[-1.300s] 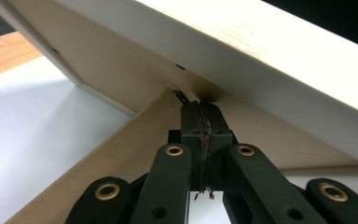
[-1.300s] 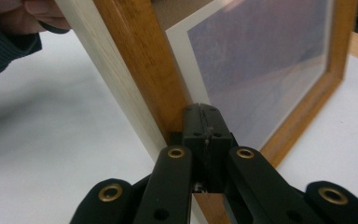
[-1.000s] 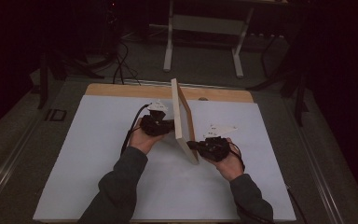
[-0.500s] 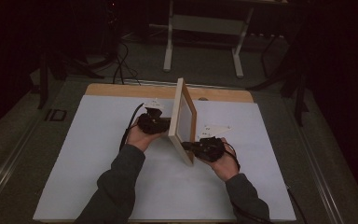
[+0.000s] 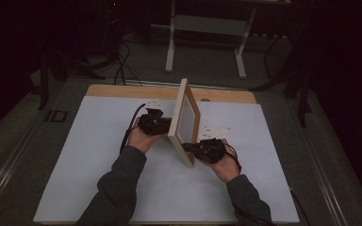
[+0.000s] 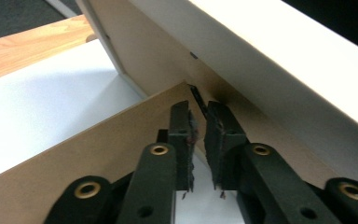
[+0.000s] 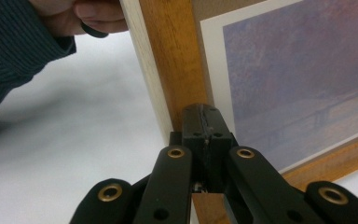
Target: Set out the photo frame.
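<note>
A picture frame stood on edge on the white desk between both hands. The right gripper was pressed together on the frame's front edge. The left gripper, behind the frame, had just been opening, a brown stand flap beside its slightly parted jaws.

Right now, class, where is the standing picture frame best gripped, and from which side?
Judging by its pose, the wooden side rail near the bottom corner, approached from the near end, jaws across its thickness. The picture frame is too broad face-on, and its stand juts behind.
</note>
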### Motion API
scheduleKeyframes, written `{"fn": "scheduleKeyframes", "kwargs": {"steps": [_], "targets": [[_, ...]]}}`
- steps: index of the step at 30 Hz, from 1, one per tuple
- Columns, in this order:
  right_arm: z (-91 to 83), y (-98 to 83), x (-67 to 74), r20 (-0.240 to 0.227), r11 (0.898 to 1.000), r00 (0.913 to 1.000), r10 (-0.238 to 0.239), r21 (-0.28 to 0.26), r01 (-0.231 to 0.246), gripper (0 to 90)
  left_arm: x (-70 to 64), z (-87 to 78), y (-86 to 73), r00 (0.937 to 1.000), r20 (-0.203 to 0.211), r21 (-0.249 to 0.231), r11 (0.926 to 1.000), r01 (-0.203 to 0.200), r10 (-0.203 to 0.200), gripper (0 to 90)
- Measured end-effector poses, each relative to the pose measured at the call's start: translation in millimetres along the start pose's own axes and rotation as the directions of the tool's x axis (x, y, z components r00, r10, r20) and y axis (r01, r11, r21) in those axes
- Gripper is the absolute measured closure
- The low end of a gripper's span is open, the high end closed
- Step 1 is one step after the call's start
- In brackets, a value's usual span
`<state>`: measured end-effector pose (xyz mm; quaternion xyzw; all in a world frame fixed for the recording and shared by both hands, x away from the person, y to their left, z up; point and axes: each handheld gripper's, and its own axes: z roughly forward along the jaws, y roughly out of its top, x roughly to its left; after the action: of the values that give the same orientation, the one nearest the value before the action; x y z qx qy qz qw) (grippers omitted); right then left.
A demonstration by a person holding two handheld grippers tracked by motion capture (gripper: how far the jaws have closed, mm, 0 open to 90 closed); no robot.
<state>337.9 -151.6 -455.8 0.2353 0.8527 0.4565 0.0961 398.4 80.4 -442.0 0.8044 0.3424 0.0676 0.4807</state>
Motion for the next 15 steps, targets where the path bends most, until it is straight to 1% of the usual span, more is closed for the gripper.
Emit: {"fn": "scheduleKeyframes", "kwargs": {"steps": [1,2,4,7,9,12,15], "targets": [[-0.6,-0.4,-0.4,0.002,1.0,1.0,0.001,0.0,-0.001,89.7,-1.5,-1.1,0.3,0.9998,-0.018,0.008,1.0,-0.005,0.005,75.9],[-2.3,-1.8,-1.7,0.008,1.0,1.0,0.006,-0.002,-0.006,88.8,-2.6,-2.6,0.8,0.9994,-0.035,0.013,0.9999,-0.007,0.007,70.7],[-4.4,-3.6,-3.8,0.013,1.0,0.9999,0.01,-0.006,-0.009,87.9,-3.0,-3.9,1.1,0.9991,-0.041,0.014,0.9999,-0.006,0.007,67.9],[-6.5,-5.3,-5.5,0.019,1.0,0.9997,0.017,-0.005,-0.017,87.1,-3.2,-7.8,1.9,0.9991,-0.042,0.008,0.9999,0.01,-0.01,65.8],[-9.5,-7.8,-7.9,0.028,1.0,0.9994,0.021,-0.004,-0.021,86.0,-2.2,-13.3,2.5,0.9975,-0.066,0.001,0.9996,0.027,-0.027,62.1],[-12.2,-11.5,-10.2,0.033,1.0,0.999,0.029,-0.006,-0.028,84.2,0.2,-20.8,2.2,0.9932,-0.103,-0.028,0.9982,0.052,-0.055,60.4],[-14.3,-17.4,-12.8,0.04,0.999,0.9984,0.041,0.0,-0.041,83.1,3.0,-29.7,2.6,0.9902,-0.109,-0.063,0.9948,0.08,-0.087,58.2]]}}
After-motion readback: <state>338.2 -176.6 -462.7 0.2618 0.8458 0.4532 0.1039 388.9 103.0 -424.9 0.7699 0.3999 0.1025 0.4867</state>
